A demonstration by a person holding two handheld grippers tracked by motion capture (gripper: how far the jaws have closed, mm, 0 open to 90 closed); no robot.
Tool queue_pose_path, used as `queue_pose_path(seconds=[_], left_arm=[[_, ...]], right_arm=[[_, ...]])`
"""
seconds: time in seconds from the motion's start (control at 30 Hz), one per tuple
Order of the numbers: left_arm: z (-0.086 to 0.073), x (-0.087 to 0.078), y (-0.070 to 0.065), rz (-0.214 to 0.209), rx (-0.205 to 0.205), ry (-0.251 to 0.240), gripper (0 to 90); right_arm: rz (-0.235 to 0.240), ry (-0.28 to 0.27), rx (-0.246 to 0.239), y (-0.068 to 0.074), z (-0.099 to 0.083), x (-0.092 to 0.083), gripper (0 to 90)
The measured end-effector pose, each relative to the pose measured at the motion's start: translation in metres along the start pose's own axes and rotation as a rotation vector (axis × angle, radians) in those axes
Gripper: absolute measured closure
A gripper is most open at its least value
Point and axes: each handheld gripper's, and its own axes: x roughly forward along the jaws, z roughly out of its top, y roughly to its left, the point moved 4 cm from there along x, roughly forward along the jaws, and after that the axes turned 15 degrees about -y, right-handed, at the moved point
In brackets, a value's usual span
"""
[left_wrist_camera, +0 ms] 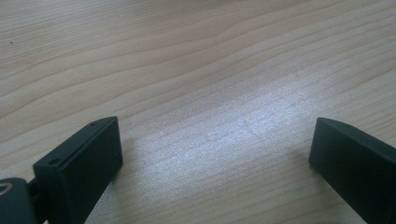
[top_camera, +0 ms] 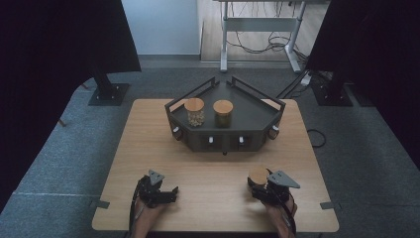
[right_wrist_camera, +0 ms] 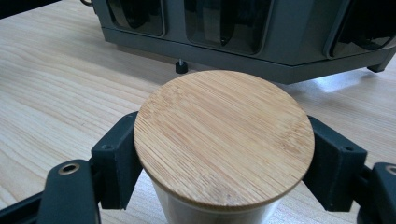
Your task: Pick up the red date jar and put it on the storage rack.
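Nearest item: bamboo lid [right_wrist_camera: 224, 137] of a glass jar [top_camera: 257, 176], right under my right-hand camera, with the jar's pale body just visible below the lid.
Location of jar: near edge of the table [top_camera: 213, 163], on my right side, well apart from the rack.
Right gripper [top_camera: 265, 191]: jaws closed on the jar, one pad on each side just under the lid rim; the grip looks level and centred.
Left gripper [top_camera: 166, 193]: jaws wide open, nothing between them, resting low over bare wood (idle for now).
Rack [top_camera: 225, 119]: dark angled tray at the far middle of the table, with a low rail around it and drawer-like fronts facing me.
Already on rack: two jars with the same bamboo lids, side by side; left one [top_camera: 194, 111] holds pale lumps, right one [top_camera: 223, 113] something greenish.
Step in hand, as I judge it: lift this third jar and carry it to the rack.
How to do it well: keep the jar upright, lift straight before moving forward, clear the rail, and set down in the free space right of the other two without knocking them.
Risk: smooth glass may slip if my squeeze loosens.
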Motion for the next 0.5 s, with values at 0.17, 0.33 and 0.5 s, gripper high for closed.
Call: queue_pose_path(seconds=[0.17, 0.33, 0.5], left_arm=[[0.0000, 0.0000, 0.0000, 0.000, 0.000, 0.000, 2.3], [0.0000, 0.0000, 0.0000, 0.000, 0.000, 0.000, 2.3], [0.0000, 0.0000, 0.0000, 0.000, 0.000, 0.000, 2.3]], right_arm=[[-0.014, -0.003, -0.001, 0.0014, 0.0000, 0.0000, 23.4], [-0.024, -0.002, -0.015, 0.0028, 0.0011, -0.0006, 23.4], [-0.027, -0.021, -0.021, 0.0033, 0.0084, -0.0031, 23.4]])
